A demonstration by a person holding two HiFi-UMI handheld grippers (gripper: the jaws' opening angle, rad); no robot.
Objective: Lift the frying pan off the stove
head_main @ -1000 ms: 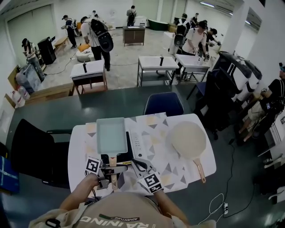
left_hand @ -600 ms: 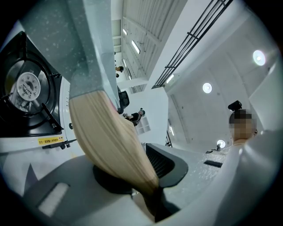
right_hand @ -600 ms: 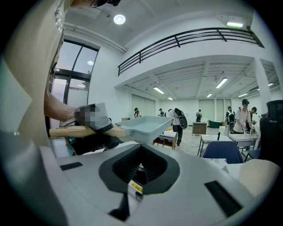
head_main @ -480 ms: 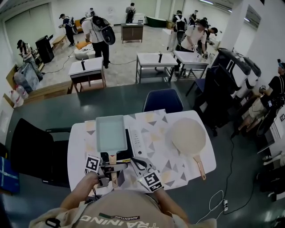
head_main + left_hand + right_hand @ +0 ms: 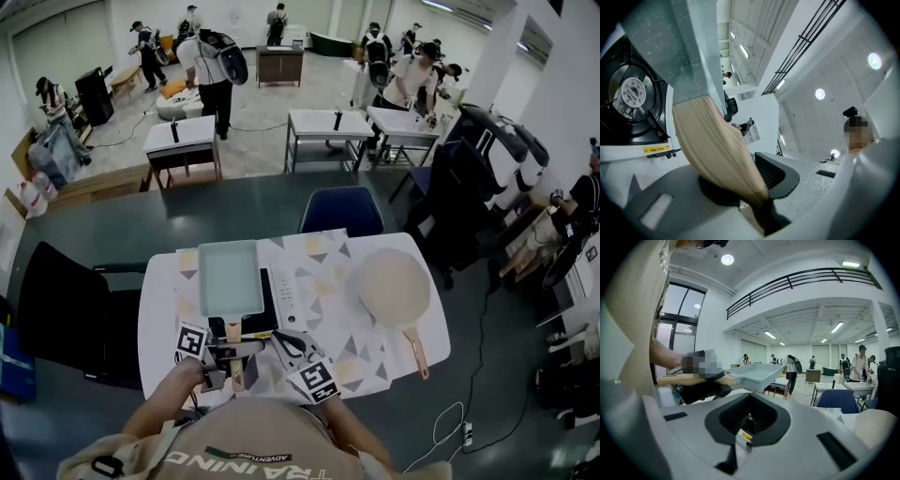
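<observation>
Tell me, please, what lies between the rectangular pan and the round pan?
In the head view, the stove's white side panel and patterned tablecloth lie between the rectangular pan and the round pan.

"ADVENTURE" on the person's shirt point(image 5: 253, 433); yellow label point(image 5: 656, 150) on stove point(image 5: 633, 96) illegible

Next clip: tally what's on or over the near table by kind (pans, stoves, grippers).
Pans: 2 (green pan, cream pan)
Stoves: 1 (stove)
Grippers: 2 (left gripper, right gripper)
Total: 5
</observation>
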